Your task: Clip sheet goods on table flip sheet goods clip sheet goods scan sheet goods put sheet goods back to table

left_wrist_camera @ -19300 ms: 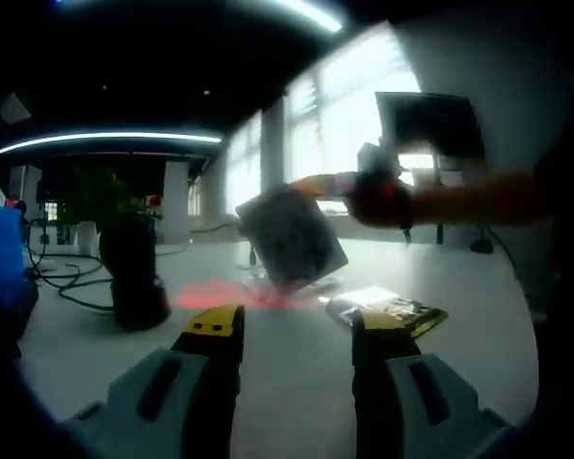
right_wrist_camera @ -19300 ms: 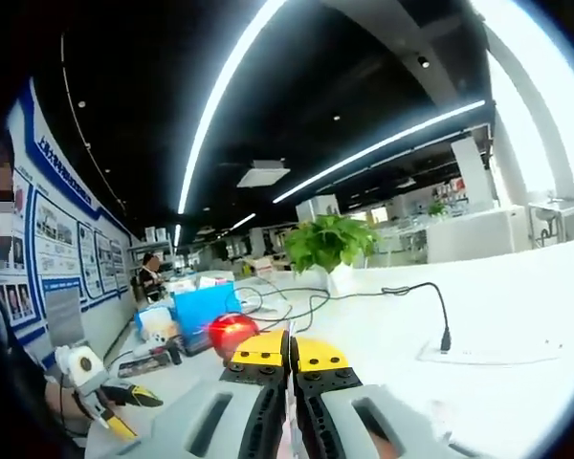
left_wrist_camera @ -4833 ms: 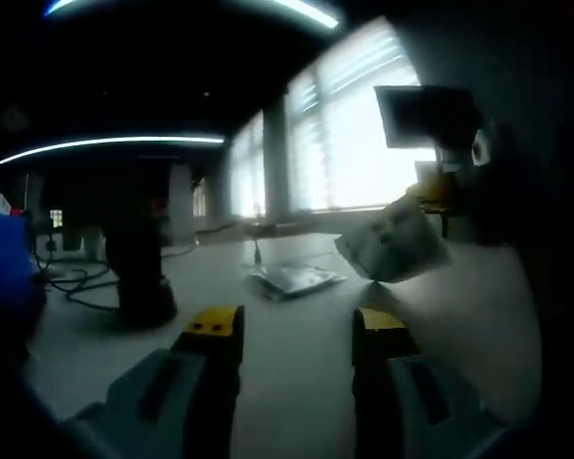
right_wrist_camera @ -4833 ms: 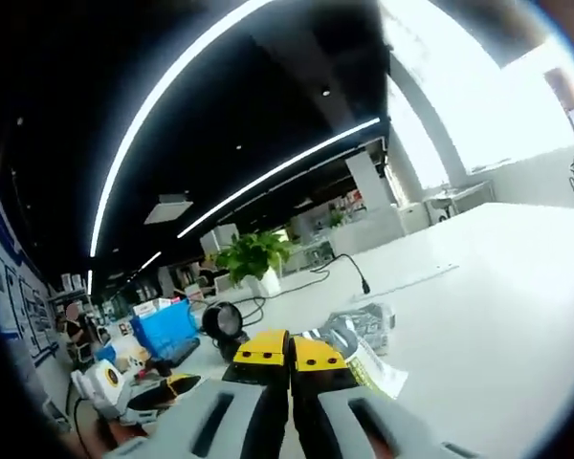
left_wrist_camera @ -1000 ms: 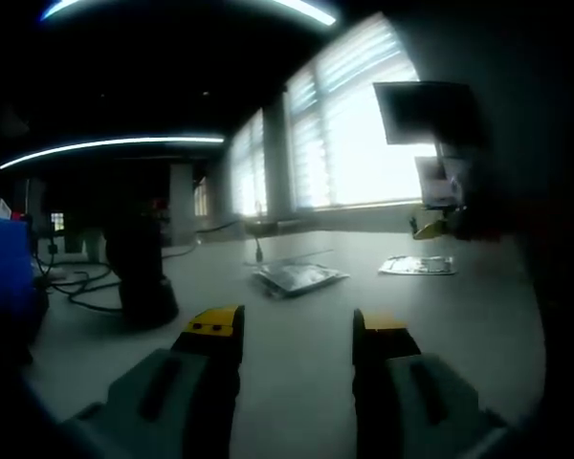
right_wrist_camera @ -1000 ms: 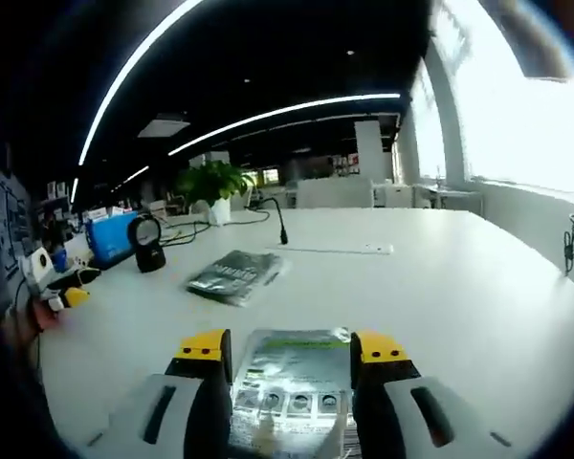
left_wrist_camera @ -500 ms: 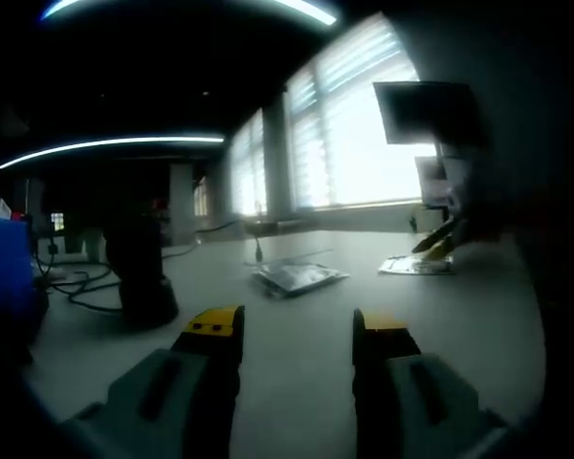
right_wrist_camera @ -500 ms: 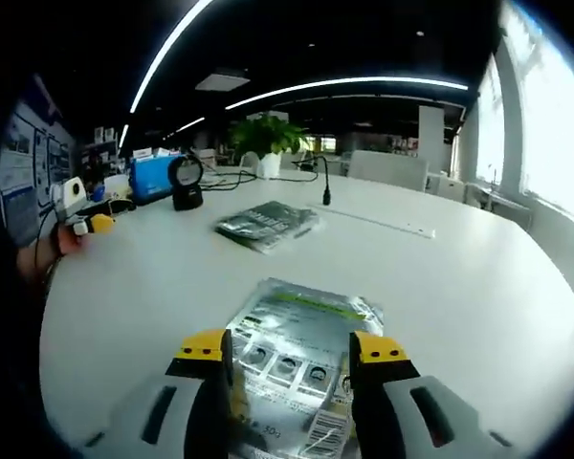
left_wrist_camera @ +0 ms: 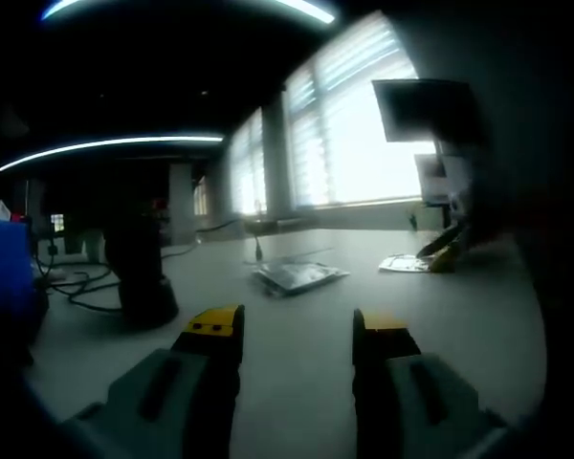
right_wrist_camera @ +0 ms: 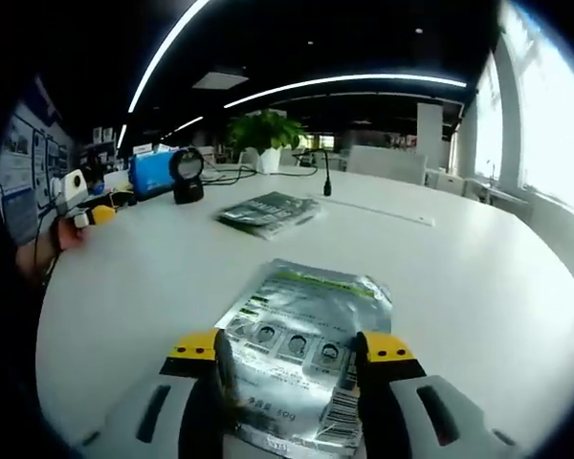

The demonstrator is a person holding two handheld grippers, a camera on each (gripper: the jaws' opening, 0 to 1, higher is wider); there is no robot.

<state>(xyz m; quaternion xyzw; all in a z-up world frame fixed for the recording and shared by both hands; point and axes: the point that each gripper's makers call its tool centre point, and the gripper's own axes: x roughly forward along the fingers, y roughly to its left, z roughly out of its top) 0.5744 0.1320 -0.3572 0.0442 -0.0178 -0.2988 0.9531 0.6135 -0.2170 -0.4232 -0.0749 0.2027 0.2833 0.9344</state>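
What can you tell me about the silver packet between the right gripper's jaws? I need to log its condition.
The silver packet is a flat, shiny foil pouch, slightly crinkled, with a green band near its far end, rows of small round pictures and a barcode at its near corner. It lies flat on the white table, between the open jaws of the right gripper. Whether the jaws touch it is unclear.

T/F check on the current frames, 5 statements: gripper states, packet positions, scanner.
1. The silver packet lies flat on the white table between the right gripper jaws. True.
2. The right gripper is shut on the packet. False: its jaws stand open on either side of it.
3. The left gripper holds a packet. False: its jaws are open with bare table between them.
4. A second, darker packet lies farther off on the table. True.
5. The black scanner lies tipped over. False: it stands upright.
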